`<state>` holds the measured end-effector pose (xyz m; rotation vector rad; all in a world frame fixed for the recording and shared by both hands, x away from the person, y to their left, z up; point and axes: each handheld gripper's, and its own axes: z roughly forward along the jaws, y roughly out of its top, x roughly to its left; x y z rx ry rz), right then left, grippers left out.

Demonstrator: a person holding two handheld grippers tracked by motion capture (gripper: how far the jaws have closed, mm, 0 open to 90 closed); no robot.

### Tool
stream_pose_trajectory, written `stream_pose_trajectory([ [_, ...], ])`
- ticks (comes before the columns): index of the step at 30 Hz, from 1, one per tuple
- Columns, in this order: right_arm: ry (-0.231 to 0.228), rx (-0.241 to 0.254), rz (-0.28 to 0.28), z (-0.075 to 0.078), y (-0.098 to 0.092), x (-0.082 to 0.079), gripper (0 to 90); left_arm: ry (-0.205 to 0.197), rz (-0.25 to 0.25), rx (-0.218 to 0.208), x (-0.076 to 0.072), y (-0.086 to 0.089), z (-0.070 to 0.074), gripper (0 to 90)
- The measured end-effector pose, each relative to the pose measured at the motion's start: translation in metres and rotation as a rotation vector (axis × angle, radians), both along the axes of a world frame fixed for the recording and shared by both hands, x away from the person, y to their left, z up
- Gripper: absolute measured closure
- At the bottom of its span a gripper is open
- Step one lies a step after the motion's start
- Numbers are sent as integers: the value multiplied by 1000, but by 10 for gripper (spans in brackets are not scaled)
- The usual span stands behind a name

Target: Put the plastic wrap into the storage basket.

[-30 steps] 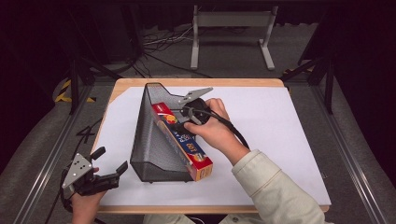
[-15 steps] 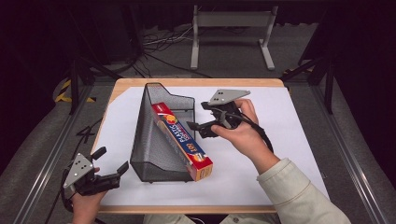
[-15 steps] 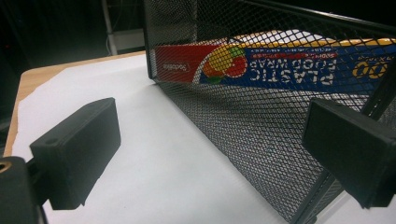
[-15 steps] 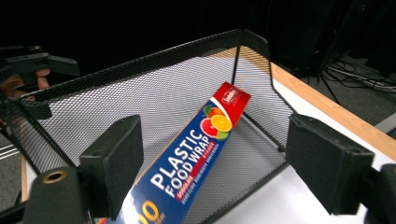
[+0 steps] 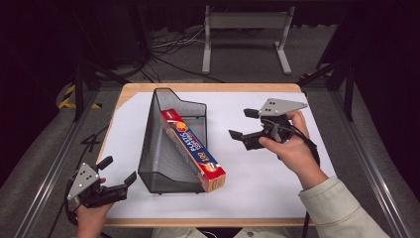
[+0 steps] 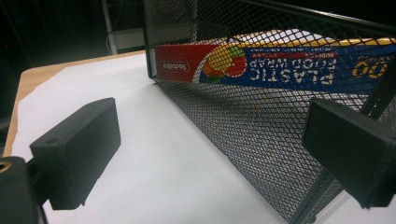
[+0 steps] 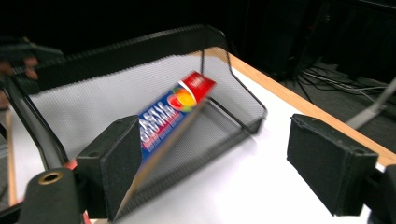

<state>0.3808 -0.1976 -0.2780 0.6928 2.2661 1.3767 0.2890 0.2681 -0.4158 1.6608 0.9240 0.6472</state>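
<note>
While nothing is clamped in either tool, the scene reads like this:

Plastic wrap box [image 5: 194, 148]: lies slanted inside the black mesh holder [image 5: 163, 163], one end up near the holder's far wall, the other end poking out past its near open side; well clear of both sets of fingers, off to the side the right fingers point toward.

Same box, right gripper view: the box [image 7: 173, 114] sits beyond the left-hand pad, leaning on the holder's rim [image 7: 140, 44], with bare white paper between the two pads.

Same box, left gripper view: the box [image 6: 280, 67] shows through the mesh wall [image 6: 243, 126], ahead of and above the pads.

Right gripper [image 5: 242, 124]: raised above the white sheet, beside the holder but apart from it, tips aimed at the box; its jaws have just been opening and stand wide, with nothing between them.

Right hand [image 5: 292, 148]: wrapped round the tool's body, grey plate on top.

Left gripper [image 5: 118, 171]: low by the near left edge of the table, jaws spread, nothing between them; the holder's near corner is just ahead of the tips, not touching.

Left hand [image 5: 91, 210]: at the table's front edge, holding the tool.

White sheet [image 5: 257, 188]: covers the wooden table [image 5: 208, 88], under everything.
</note>
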Motion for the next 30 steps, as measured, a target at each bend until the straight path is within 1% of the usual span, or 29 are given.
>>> stream_pose_trajectory([
  [2, -11, -12, -11, -2, -11, -2, 177, -1, 2, -3, 0, 0, 0, 53],
  [4, -14, -12, -18, -4, -24, -5, 177, -1, 2, -2, 0, 0, 0, 53],
  [6, -21, -7, -38, -8, -39, -8, 172, 0, 4, -2, 0, -1, 0, 53],
  [9, -19, -7, -64, -18, -59, -10, 169, 0, 8, 11, 0, -2, 0, 53],
  [11, -11, 6, -101, -29, -74, -9, 168, -1, 10, 10, 0, -2, 0, 54],
  [12, -11, 6, -101, -29, -74, -9, 168, -1, 10, 10, 0, -2, 0, 53],
  [15, -13, 8, -149, -46, -92, -9, 169, 1, 13, 9, 1, -2, 0, 54],
  [19, -22, -11, -185, -69, -107, -13, 169, 5, 9, 12, 2, -2, -1, 53],
  [21, -24, -1, -198, -81, -114, -14, 164, 5, 3, 16, 2, -2, -1, 53],
  [24, -2, 19, -214, -101, -123, -14, 156, 11, 3, 11, 2, -1, -2, 52],
  [26, 16, 10, -217, -113, -127, -14, 149, 15, 13, 14, 3, -1, -3, 46],
  [29, 28, -4, -227, -125, -133, -14, 143, 24, 16, -3, 4, 2, -4, 45],
  [30, 29, 5, -230, -127, -135, -15, 141, 27, 16, -7, 5, 3, -5, 45],
])
